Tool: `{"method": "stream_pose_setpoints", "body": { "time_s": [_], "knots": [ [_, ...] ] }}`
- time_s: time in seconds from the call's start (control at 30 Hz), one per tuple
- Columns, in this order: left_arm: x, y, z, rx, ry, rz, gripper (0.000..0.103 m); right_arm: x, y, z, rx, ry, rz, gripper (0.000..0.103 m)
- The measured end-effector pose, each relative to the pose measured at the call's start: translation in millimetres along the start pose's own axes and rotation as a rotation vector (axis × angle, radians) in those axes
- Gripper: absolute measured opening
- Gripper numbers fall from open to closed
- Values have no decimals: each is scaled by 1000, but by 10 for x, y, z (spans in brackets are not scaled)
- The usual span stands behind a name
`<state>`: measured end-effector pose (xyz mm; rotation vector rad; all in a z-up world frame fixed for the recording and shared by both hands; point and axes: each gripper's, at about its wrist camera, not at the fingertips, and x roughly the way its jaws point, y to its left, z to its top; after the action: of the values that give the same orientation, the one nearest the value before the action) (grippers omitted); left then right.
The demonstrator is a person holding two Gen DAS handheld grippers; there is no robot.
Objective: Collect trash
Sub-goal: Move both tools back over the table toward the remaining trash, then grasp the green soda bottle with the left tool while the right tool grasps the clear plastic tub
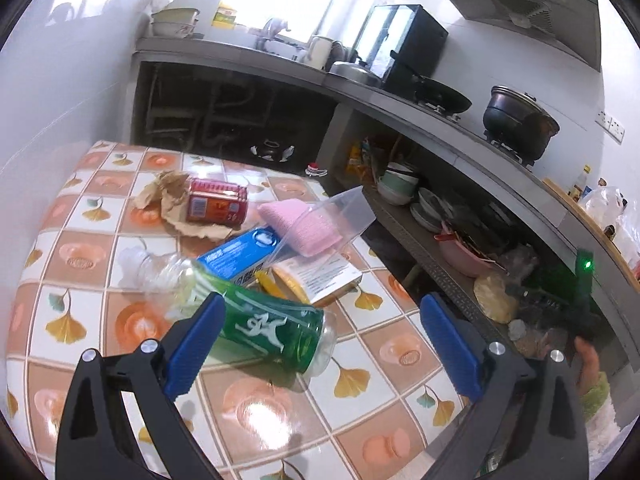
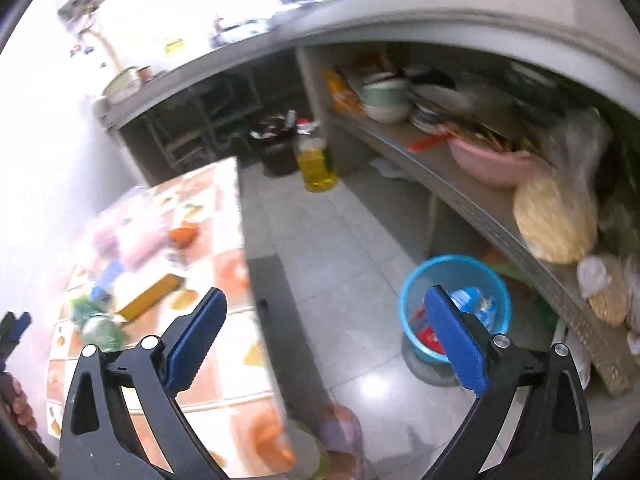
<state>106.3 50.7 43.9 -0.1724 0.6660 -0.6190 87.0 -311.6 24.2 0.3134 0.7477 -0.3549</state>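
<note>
My left gripper (image 1: 322,308) is open just above the tiled table (image 1: 100,312), with a lying green-labelled plastic bottle (image 1: 272,328) between its blue fingers, nearer the left one. Behind it lie a blue box (image 1: 240,254), a yellow-white box (image 1: 320,274), a pink cloth (image 1: 304,222) in a clear container (image 1: 340,216), a red can (image 1: 218,204) on crumpled brown paper (image 1: 164,192), and a clear crushed bottle (image 1: 156,268). My right gripper (image 2: 324,308) is open and empty above the floor, beside a blue bin (image 2: 456,308) holding some trash.
A concrete counter with shelves of bowls and dishes (image 1: 400,188) runs along the right. A yellow oil bottle (image 2: 316,164) and a dark bin (image 2: 276,148) stand on the floor. A pink basin (image 2: 492,164) and bagged food (image 2: 556,220) sit on the shelf.
</note>
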Motion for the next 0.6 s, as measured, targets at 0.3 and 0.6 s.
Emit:
{"method": "stream_pose_setpoints", "body": {
  "time_s": [0.3, 0.6],
  "knots": [
    [-56, 100, -210, -39, 39, 70, 95, -70, 717, -123, -230, -1, -58, 95],
    [2, 354, -342, -122, 64, 95, 95, -72, 1000, -78, -193, 9, 295, 95]
  ]
}}
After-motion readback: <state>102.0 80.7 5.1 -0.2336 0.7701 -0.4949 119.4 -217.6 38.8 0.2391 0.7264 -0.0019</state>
